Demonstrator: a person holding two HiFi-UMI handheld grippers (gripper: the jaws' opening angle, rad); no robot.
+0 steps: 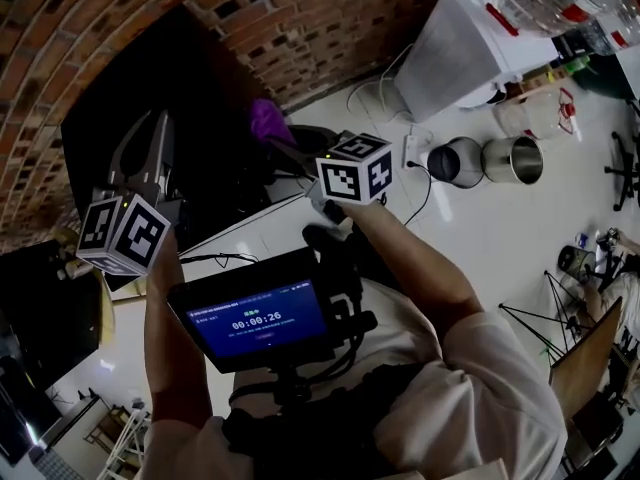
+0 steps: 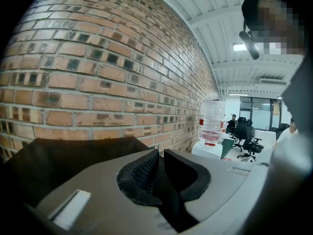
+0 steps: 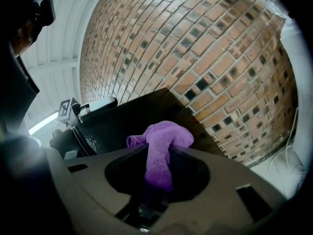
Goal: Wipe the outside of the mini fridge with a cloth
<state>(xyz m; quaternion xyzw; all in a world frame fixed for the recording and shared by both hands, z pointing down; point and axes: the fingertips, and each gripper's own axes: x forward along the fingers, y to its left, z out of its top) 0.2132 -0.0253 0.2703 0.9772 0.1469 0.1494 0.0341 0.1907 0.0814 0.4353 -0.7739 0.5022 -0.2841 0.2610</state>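
Right gripper (image 3: 159, 153): clamped on purple cloth (image 3: 164, 141), over top of black fridge (image 3: 127, 116) by brick wall. Left gripper (image 2: 159, 168): nearly closed, empty. Likely approach step; next: press cloth down, sweep.

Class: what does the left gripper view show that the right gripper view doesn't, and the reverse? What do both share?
Only the left gripper view: a large water bottle and office chairs. Only the right gripper view: the purple cloth held by the right gripper. Both: the brick wall and the black mini fridge.
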